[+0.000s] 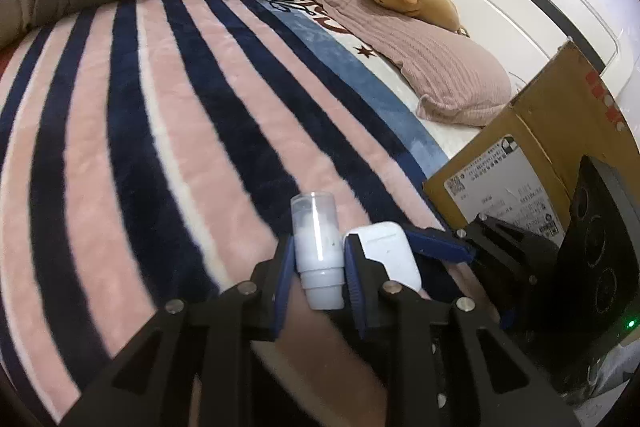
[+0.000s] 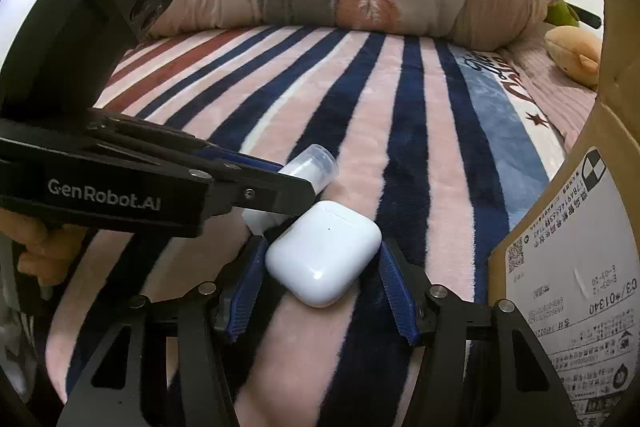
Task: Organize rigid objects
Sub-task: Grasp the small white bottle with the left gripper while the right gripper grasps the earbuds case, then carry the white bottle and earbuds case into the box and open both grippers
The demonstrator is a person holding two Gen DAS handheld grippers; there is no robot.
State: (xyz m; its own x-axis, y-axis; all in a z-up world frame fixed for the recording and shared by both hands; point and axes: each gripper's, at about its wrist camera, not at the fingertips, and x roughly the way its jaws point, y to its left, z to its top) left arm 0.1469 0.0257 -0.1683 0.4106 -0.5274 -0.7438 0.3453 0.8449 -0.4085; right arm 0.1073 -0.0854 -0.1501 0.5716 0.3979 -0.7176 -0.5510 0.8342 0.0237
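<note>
Translucent plastic vial (image 1: pixel 317 247) pinched in left gripper (image 1: pixel 316 275); glossy earbud case (image 2: pixel 324 253) adjacent.

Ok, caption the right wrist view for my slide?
Right gripper open around white earbud case on striped blanket; left gripper clamps small bottle.

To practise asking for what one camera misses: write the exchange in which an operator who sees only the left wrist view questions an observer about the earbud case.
Operator: Is the earbud case between both jaws of the right gripper?
Observer: Yes, a blue pad stands on each side, and it lies on the striped blanket.
Operator: Is its lid shut?
Observer: It looks shut, and a small dark dot shows on its upper face.
</note>
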